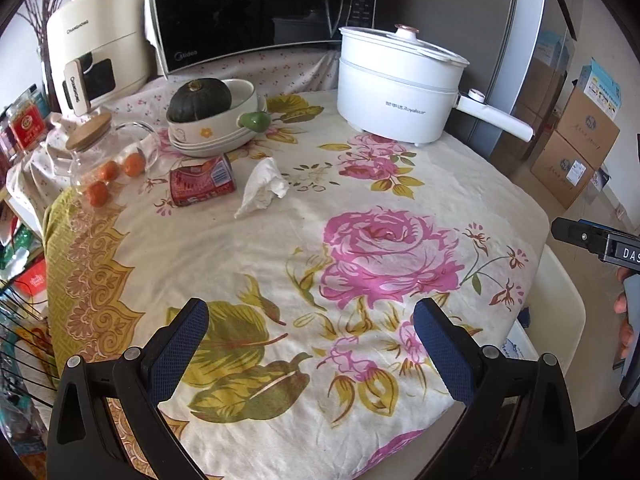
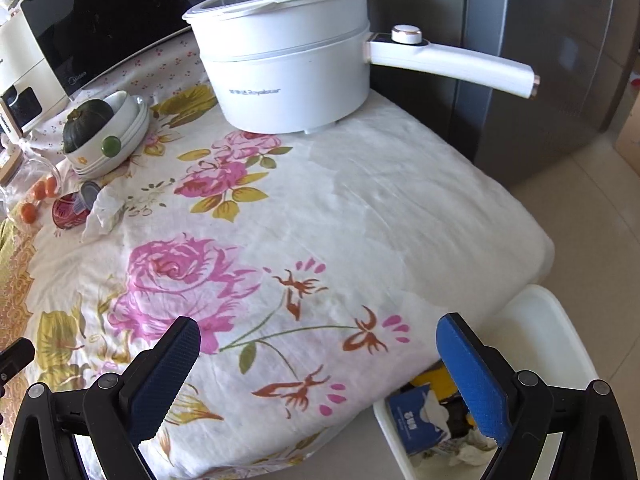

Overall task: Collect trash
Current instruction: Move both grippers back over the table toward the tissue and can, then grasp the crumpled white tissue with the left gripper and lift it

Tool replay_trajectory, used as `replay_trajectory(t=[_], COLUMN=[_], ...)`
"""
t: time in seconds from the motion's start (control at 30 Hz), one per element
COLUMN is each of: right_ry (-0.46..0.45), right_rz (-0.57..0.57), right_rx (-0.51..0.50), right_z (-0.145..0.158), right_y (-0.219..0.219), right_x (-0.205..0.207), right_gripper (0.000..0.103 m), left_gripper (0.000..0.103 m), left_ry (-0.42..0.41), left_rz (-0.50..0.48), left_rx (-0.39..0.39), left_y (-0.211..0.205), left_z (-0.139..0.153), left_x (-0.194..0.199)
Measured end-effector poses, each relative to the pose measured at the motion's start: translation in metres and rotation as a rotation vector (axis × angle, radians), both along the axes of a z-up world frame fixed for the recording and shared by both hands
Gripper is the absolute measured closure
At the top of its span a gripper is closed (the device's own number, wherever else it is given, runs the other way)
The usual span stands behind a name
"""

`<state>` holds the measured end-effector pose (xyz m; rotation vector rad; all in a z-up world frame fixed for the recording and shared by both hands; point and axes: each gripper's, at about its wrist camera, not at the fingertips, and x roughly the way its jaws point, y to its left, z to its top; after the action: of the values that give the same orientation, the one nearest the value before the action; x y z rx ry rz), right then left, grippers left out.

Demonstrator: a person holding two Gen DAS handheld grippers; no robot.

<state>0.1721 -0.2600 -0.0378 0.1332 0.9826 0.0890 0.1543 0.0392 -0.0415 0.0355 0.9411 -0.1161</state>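
Note:
A crumpled white tissue (image 1: 262, 188) lies on the flowered tablecloth, with a red can (image 1: 202, 180) on its side just left of it. Both show small at the far left of the right wrist view, tissue (image 2: 102, 214) and can (image 2: 68, 210). My left gripper (image 1: 310, 322) hovers open over the near part of the table, well short of them, nothing between its blue pads. My right gripper (image 2: 318, 340) is open and empty above the table's near right corner. Below it stands a white bin (image 2: 560, 328) holding a blue packet (image 2: 416, 420) and crumpled paper.
A white electric pot (image 1: 400, 88) with a long handle stands at the back right. A bowl stack with a dark squash (image 1: 200, 100), a glass jar of oranges (image 1: 108, 160), a microwave (image 1: 256, 8) and a cream appliance (image 1: 96, 48) line the back left. Cardboard boxes (image 1: 576, 152) sit on the floor.

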Motion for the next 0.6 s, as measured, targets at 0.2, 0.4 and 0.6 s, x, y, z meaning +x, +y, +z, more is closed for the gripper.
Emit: replay_trajectory(t=[0.2, 0.4, 0.6], right_ry=[-0.001, 0.021, 0.058], right_rz=[0.041, 0.065, 0.046], right_rx=[-0.006, 0.000, -0.007], right_z=[-0.007, -0.020, -0.034], right_y=[0.042, 0.067, 0.063], right_x=[0.015, 0.032, 0.050], right_gripper=[0.005, 0.005, 0.005], left_gripper=[0.000, 0.000, 0.000], left_ry=[0.027, 0.124, 0.181], left_rz=[0.077, 0.095, 0.079], left_rx=[0.001, 0.038, -0.048], left_y=[0.047, 0.069, 0.064], left_z=[-0.008, -0.031, -0.045], left_x=[0.008, 0.046, 0.101])
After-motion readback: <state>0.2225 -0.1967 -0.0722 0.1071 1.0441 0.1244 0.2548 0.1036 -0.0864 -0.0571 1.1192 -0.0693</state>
